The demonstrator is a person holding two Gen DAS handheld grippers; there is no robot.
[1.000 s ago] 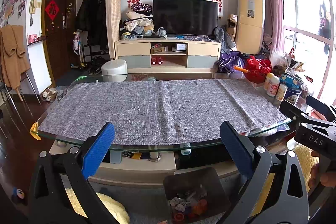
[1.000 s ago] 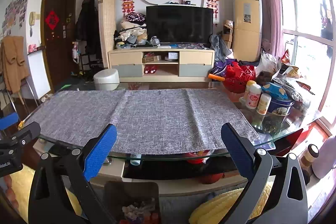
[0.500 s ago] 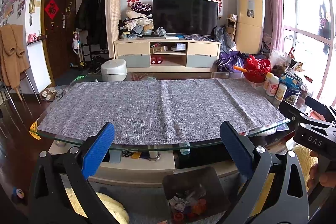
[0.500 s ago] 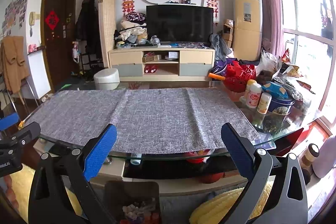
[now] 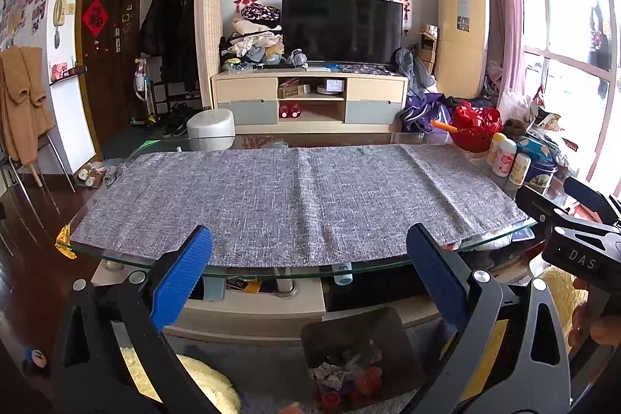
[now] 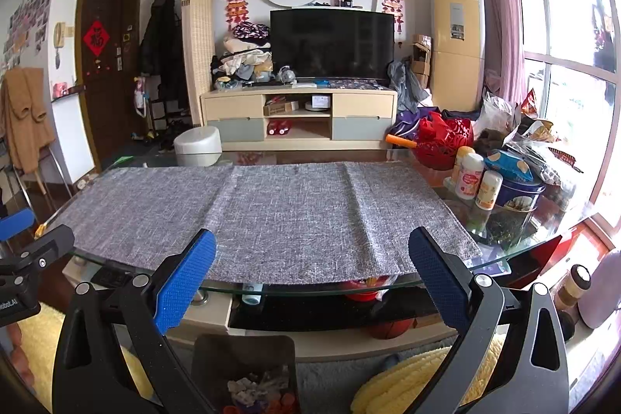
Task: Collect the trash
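The trash lies in the dark bin on the floor at 6 o'clock, below the bench with its grey cloth, and our left claw and right claw both gape wide, holding nothing.

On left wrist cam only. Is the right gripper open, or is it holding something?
Observer: The right gripper is open, with nothing between its blue pads.
Operator: Anything on the floor past the table's right end?
Observer: A brown-capped bottle stands there, beyond the table.
Operator: What's under the table on that side?
Observer: A basketball sits underneath, to the right of the bin, which has scraps in it.
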